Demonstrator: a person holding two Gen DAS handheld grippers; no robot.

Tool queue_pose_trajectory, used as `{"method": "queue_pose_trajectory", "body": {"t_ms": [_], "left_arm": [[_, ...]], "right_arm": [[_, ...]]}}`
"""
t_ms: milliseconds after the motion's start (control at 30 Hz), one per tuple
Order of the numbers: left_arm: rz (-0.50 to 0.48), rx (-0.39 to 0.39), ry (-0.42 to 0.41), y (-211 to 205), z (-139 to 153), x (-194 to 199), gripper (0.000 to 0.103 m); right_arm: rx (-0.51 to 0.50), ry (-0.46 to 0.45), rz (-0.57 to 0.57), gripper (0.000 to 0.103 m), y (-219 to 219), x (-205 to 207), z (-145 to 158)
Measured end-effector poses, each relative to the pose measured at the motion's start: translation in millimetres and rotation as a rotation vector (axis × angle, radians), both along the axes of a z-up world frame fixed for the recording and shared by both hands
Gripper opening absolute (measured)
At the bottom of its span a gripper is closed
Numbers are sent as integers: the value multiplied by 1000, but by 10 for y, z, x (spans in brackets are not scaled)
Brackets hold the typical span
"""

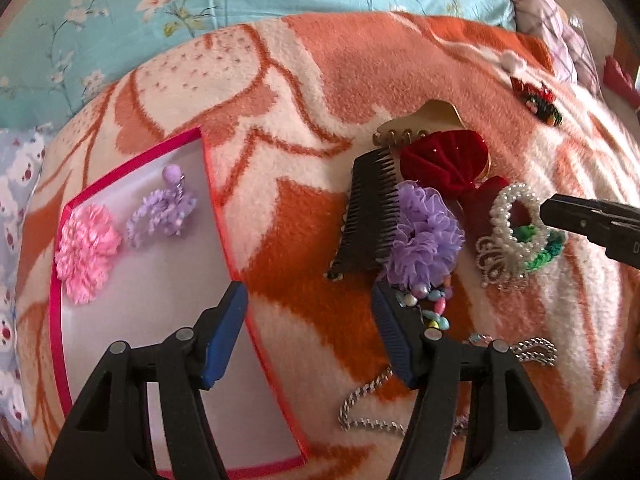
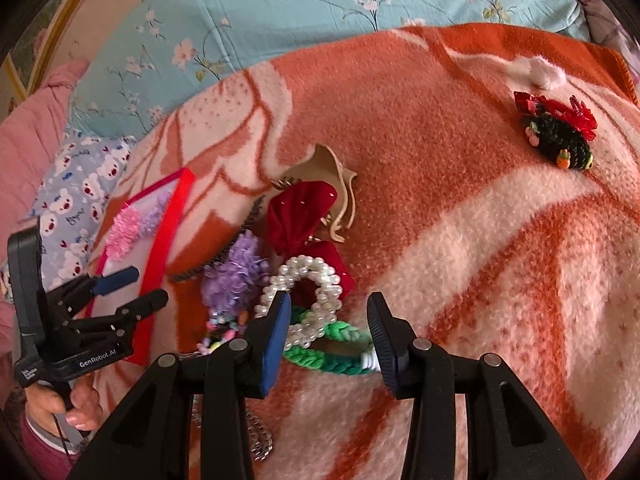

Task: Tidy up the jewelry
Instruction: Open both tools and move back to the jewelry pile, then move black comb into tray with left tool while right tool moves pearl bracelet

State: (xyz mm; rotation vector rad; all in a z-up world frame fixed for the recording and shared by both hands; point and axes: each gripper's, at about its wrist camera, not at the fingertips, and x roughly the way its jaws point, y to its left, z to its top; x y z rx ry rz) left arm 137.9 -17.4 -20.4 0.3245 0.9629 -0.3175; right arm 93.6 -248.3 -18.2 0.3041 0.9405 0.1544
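A blanket [image 1: 320,80] is carrying everything, and a pink-rimmed tray [image 1: 208,168] is lying toward its left edge, already holding a pink flower [image 1: 86,252] and a lilac scrunchie [image 1: 160,212]. The rest is lying in a heap near the middle: a black comb [image 1: 368,212], a red bow [image 1: 444,160], a purple pom [image 1: 428,236], a pearl ring [image 2: 304,284] and a green braid [image 2: 332,356].

The right gripper [image 2: 328,340] is hovering released, jaws wide apart, with the braid lying directly between them, its long axis running across the gap; this hand is looking the nearer one to the braid and pearl ring. The left gripper [image 1: 312,328] is also hanging released, empty, between tray and heap.

Only the left view is showing the tray's bare floor and a chain [image 1: 360,412]; only the right view is showing the braid sitting between the fingers
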Motion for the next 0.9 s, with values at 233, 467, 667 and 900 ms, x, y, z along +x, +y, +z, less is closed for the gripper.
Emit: {"method": "queue_pose_trajectory", "body": {"t_ms": [233, 467, 667, 900], "left_arm": [[-65, 90, 23, -245, -210, 192, 32], [-76, -3, 39, -245, -201, 256, 9], [-35, -95, 37, -129, -70, 203, 9], [-7, -182, -2, 21, 203, 117, 9]], "right_arm": [[-3, 47, 28, 42, 78, 166, -135], [15, 57, 31, 15, 78, 209, -176], [39, 22, 30, 13, 66, 141, -75], [58, -46, 32, 12, 97, 60, 170]]}}
